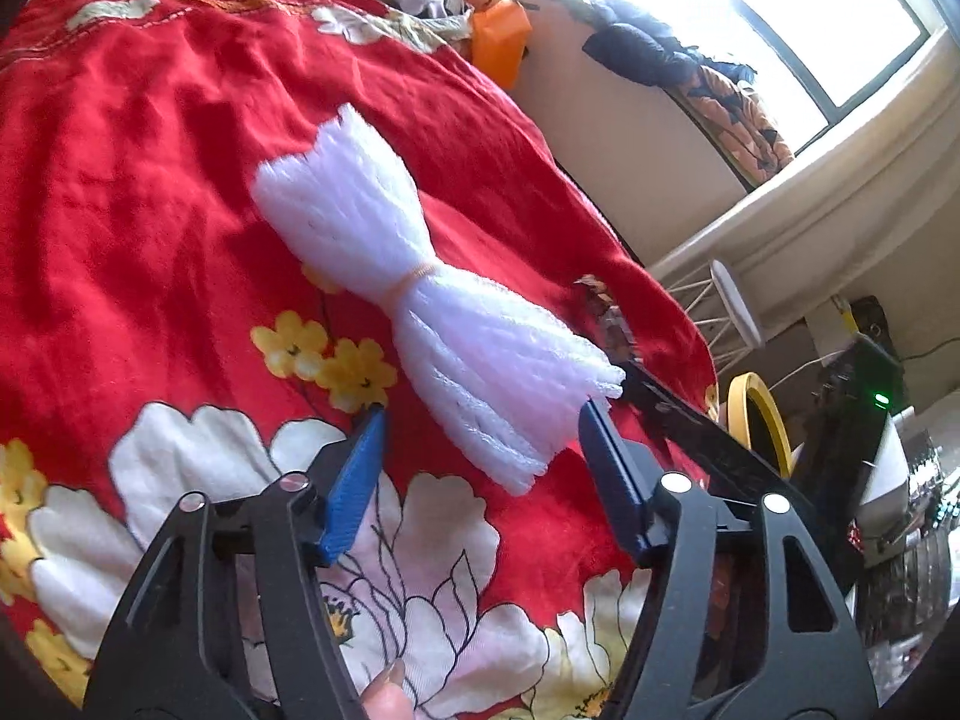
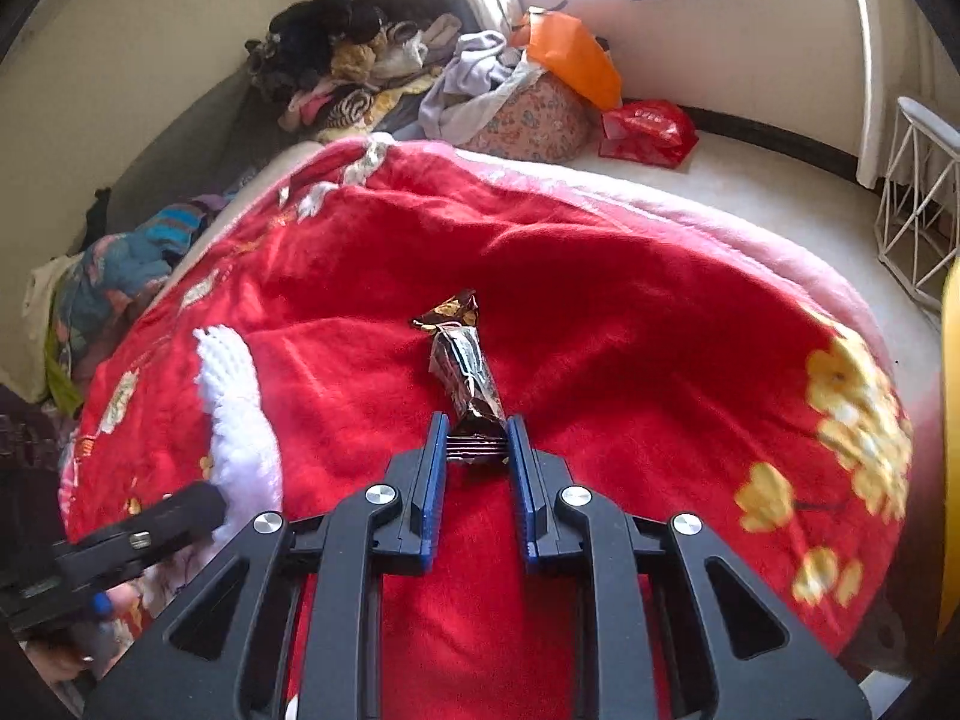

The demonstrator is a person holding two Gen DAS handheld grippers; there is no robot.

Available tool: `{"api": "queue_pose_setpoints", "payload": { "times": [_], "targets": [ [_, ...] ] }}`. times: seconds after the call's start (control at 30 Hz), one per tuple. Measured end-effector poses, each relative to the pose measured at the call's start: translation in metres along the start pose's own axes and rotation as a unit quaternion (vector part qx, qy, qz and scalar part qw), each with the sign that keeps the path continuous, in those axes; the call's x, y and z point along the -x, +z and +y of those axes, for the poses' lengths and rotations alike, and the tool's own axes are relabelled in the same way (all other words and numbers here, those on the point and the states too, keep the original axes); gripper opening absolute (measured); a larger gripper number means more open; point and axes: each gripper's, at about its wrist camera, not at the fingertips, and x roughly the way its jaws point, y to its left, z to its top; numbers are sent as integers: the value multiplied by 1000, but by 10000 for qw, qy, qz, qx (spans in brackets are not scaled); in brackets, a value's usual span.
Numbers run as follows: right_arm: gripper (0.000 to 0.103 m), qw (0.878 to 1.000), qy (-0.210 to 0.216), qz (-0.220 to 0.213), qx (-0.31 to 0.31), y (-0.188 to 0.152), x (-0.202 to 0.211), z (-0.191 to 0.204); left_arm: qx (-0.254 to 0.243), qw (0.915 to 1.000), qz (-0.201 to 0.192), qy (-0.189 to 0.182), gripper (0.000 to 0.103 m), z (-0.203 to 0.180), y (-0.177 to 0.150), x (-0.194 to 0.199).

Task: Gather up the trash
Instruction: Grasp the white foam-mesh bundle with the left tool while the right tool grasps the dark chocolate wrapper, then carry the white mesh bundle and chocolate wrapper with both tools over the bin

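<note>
Left wrist view: the left gripper (image 1: 483, 435) stands partly open astride the near end of the white foam-net bundle (image 1: 414, 294), pads clear of it, near the red blanket's (image 1: 150, 180) right edge.

Right wrist view: the right gripper (image 2: 477, 441) is narrow, clamped on the brown wrapper's (image 2: 465, 369) near end, mid-blanket.

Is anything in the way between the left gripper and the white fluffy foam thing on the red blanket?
Nothing visible is. The white foam net bundle lies on the red blanket, its near end already between the left gripper's open fingers, pads apart from it.
</note>
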Motion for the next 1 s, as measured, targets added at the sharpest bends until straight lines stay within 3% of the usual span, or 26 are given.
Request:
{"api": "queue_pose_setpoints", "payload": {
  "times": [0.07,0.1,0.23,0.53,1.0],
  "targets": [
    [19,9999,26,-138,-55,-5,15,-3,-30,10000,23,58,37,-1,-2,-4],
    [19,9997,40,-219,-76,-9,24,-4,-36,10000,43,74,25,-1,-3,-5],
    [19,9990,55,-392,-183,-16,46,-10,-284,9993,38,220,12,-10,-7,-5],
    [19,9960,-141,-858,-213,-17,95,-21,-823,9962,-293,45,10,-49,-8,19],
    [19,9876,-444,-1389,-587,-27,161,-60,-1406,9887,-399,-324,10,-107,-15,28]
  ]
}}
